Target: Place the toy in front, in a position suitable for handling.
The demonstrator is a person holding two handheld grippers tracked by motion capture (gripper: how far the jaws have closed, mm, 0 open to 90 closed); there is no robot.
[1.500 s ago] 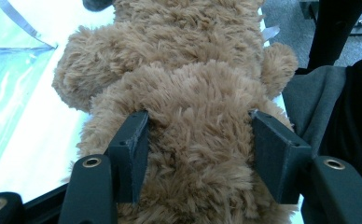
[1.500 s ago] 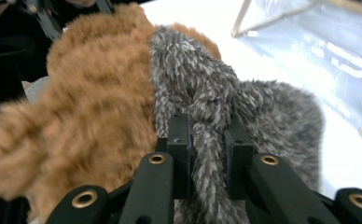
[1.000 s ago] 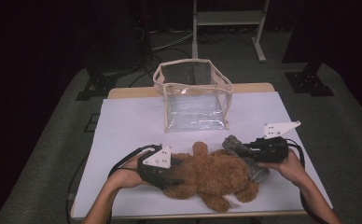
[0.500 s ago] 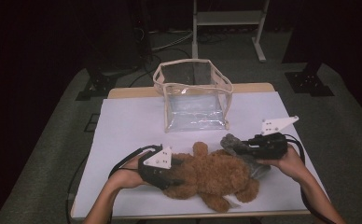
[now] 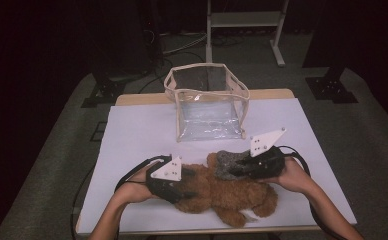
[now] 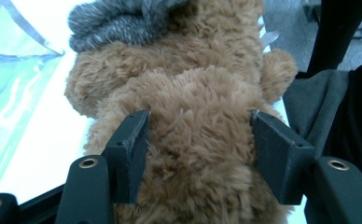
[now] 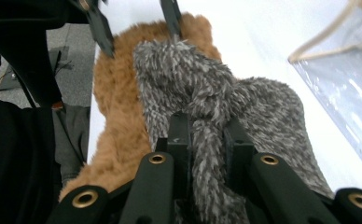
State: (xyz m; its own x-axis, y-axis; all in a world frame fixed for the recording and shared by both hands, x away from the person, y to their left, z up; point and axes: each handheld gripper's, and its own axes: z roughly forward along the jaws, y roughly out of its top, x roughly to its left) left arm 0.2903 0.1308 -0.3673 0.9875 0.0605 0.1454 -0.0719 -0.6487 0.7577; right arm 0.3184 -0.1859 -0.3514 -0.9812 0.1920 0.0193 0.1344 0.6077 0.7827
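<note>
High view showed the brown plush toy (image 5: 227, 192) lying near the white table's (image 5: 137, 130) front edge before the clear bag (image 5: 207, 107), the left gripper (image 5: 182, 189) half open and clamped around its body, the right gripper (image 5: 237, 167) pinched tight on the grey furry piece (image 5: 227, 162).

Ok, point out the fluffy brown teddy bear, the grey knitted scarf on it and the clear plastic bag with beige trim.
Fluffy brown teddy bear (image 5: 232, 192), high view, belly.
Grey knitted scarf (image 7: 207, 95), right gripper view, knot.
Clear plastic bag with beige trim (image 5: 209, 117), high view, front wall.
</note>
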